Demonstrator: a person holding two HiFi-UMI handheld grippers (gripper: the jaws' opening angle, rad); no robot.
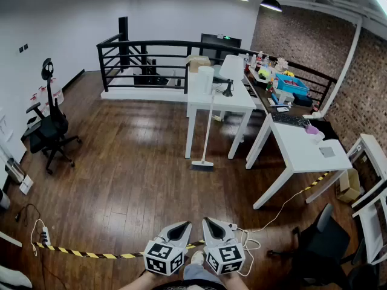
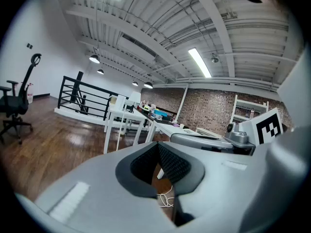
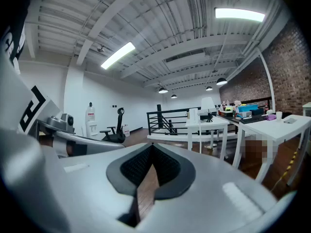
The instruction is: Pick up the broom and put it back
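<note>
The broom (image 1: 208,122) has a long white handle and leans upright against the near edge of a white table (image 1: 233,100). Its head (image 1: 202,164) rests on the wooden floor. My two grippers are low at the bottom of the head view, side by side and far short of the broom. The left gripper (image 1: 184,225) has its jaws together with nothing between them, and its tips (image 2: 158,143) meet in its own view. The right gripper (image 1: 205,220) is shut and empty too, with its jaws closed (image 3: 152,145) over bare floor.
A second white desk (image 1: 302,147) stands to the right of the broom's table, along a brick wall. A black office chair (image 1: 51,132) is at the left and a black railing (image 1: 151,47) at the back. Striped tape (image 1: 91,254) and a white cable (image 1: 248,243) lie on the floor near my grippers.
</note>
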